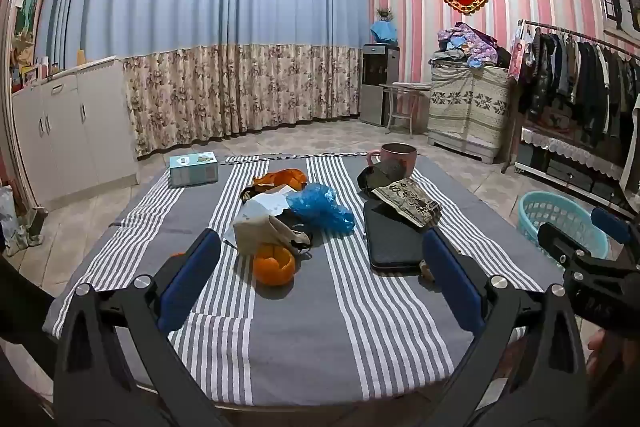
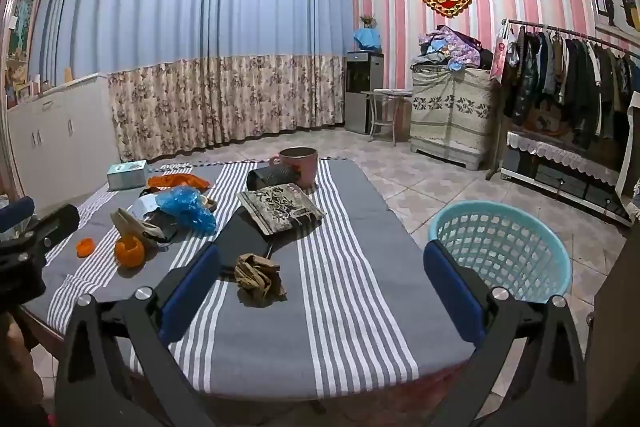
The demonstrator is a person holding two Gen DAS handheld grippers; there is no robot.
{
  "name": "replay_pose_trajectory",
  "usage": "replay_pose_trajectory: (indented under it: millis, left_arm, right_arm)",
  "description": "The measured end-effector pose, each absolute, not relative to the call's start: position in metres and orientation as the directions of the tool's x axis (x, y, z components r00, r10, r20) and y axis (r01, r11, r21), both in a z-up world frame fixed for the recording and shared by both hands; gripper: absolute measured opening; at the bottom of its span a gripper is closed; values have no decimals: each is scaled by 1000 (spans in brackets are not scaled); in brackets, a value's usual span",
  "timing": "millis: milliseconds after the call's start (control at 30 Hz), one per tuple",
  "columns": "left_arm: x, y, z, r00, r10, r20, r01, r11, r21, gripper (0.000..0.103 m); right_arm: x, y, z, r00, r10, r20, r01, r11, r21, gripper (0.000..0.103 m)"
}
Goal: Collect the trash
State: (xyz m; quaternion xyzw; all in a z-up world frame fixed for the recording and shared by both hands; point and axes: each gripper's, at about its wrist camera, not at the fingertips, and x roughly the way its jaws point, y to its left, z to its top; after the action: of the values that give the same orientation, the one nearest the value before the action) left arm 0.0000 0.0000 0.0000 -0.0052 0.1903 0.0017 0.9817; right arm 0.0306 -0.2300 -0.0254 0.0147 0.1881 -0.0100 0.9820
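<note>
Trash lies on a striped tablecloth [image 1: 328, 307]: an orange peel cup [image 1: 274, 265], a tan paper wad [image 1: 268, 233], a blue plastic bag [image 1: 320, 207] and an orange wrapper [image 1: 280, 179]. My left gripper [image 1: 320, 259] is open above the near table, with the peel just ahead between its fingers, untouched. In the right wrist view a crumpled brown paper [image 2: 258, 279] lies just ahead of my right gripper [image 2: 320, 267], which is open and holds nothing. A turquoise mesh basket [image 2: 500, 251] stands on the floor to the right of the table.
A black tablet [image 1: 394, 239], a patterned pouch [image 1: 408, 203], a black case [image 1: 380, 173], a pink mug [image 1: 396, 157] and a tissue box [image 1: 193, 169] also sit on the table. White cabinets line the left wall, a clothes rack [image 2: 568, 83] the right.
</note>
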Motion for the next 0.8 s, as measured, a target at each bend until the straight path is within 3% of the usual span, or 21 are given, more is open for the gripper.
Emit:
replay_pose_trajectory:
  millis: [800]
  left_arm:
    - [-4, -4, 6, 930, 5, -367, -6, 1000, -1, 98]
  right_arm:
    - [28, -229, -21, 934, -30, -355, 36, 999, 12, 99]
